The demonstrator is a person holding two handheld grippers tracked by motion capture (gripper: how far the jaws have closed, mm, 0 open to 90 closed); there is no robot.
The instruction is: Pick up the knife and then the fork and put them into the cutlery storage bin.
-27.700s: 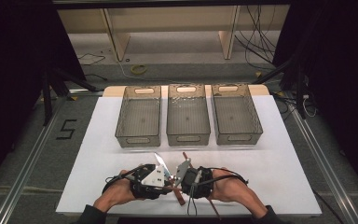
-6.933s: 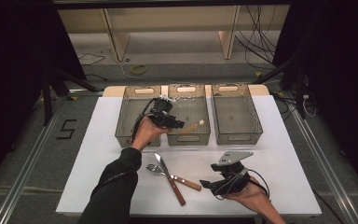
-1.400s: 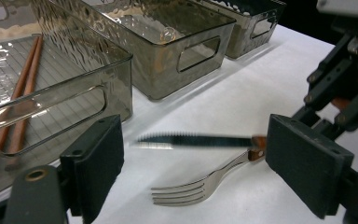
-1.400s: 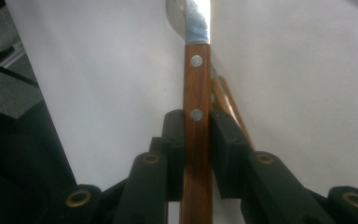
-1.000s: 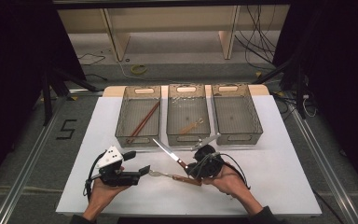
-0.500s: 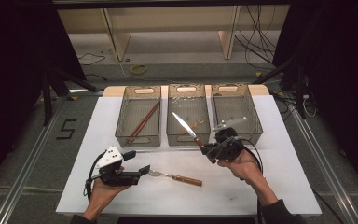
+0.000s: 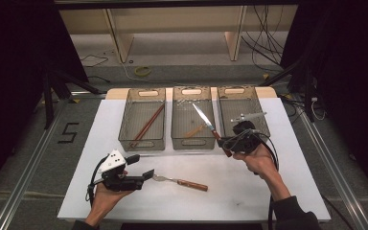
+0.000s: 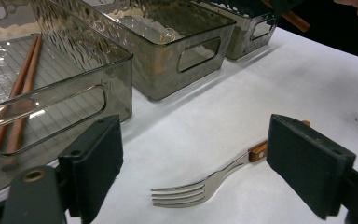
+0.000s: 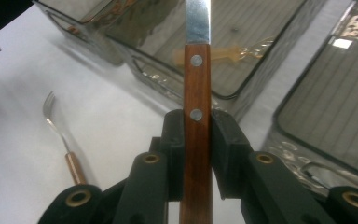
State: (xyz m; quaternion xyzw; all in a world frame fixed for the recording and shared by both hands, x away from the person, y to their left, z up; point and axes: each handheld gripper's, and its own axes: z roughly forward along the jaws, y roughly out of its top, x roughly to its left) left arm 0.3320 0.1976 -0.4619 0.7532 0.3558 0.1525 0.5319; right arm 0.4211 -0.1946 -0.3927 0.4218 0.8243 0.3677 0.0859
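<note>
— Now, the right tongs (image 9: 196, 135): status?
— Clamped on the knife (image 9: 197, 84) by its wooden, two-rivet handle; the high view puts its blade over the middle bin (image 7: 192, 140).
— Left tongs (image 8: 196, 158)?
— Jaws apart, nothing between the pads; the fork (image 8: 205, 184) lies on the white desk (image 7: 249, 191) just ahead, tines toward them.
— Anything one view adds?
— Left gripper view shows chopsticks (image 8: 21, 102) in the nearest bin's ribbed floor.
— Writing?
— A "5" (image 7: 68, 132) marked on the floor, left of the desk.
</note>
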